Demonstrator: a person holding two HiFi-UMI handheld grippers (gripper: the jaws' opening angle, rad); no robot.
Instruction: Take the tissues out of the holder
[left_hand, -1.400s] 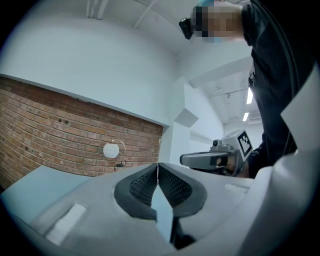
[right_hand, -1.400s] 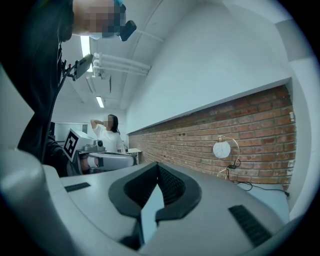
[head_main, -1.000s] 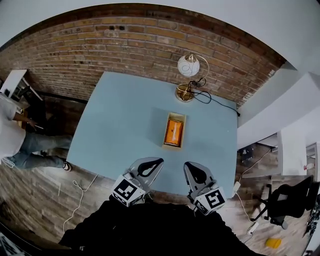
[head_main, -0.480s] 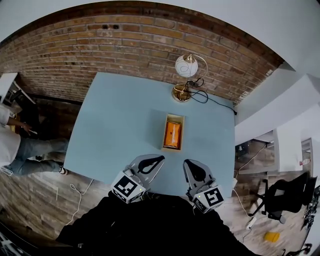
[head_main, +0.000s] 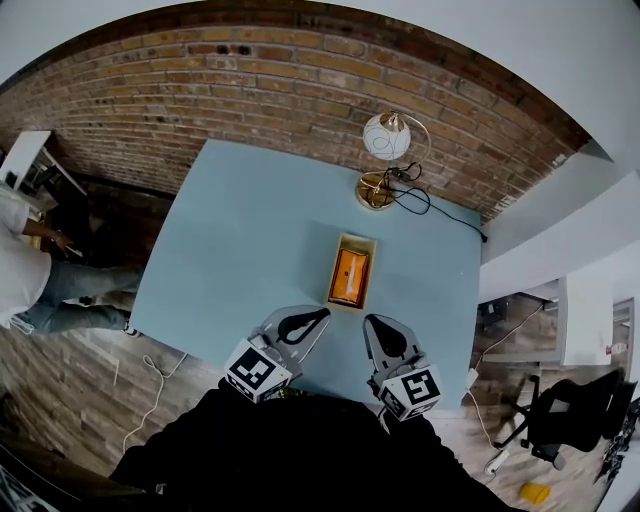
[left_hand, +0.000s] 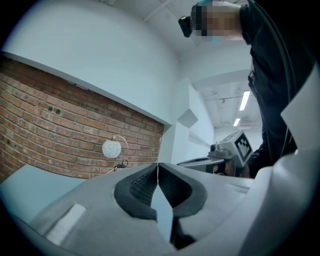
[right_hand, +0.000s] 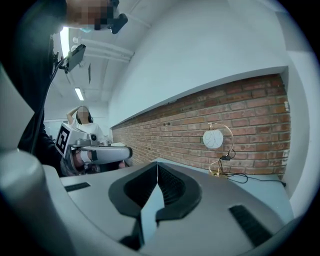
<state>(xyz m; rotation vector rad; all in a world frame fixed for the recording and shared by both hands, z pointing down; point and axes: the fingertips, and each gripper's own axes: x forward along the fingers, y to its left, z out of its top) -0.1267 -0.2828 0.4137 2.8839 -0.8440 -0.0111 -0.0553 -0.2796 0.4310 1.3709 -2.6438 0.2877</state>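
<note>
Bystander (head_main: 25, 270) half beyond left edge

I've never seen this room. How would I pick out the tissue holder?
Find the pale blue table in front of the brick wall. Near its middle, on the near side of the round-globe lamp, lies the tissue holder. It is the only long cream-rimmed box there, bright orange inside.

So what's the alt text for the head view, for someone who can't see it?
Seen from above, a tissue holder with an orange top sits on a pale blue table, just ahead of the left gripper and right gripper, both shut and empty. A globe lamp stands at the table's far edge by a brick wall.
</note>
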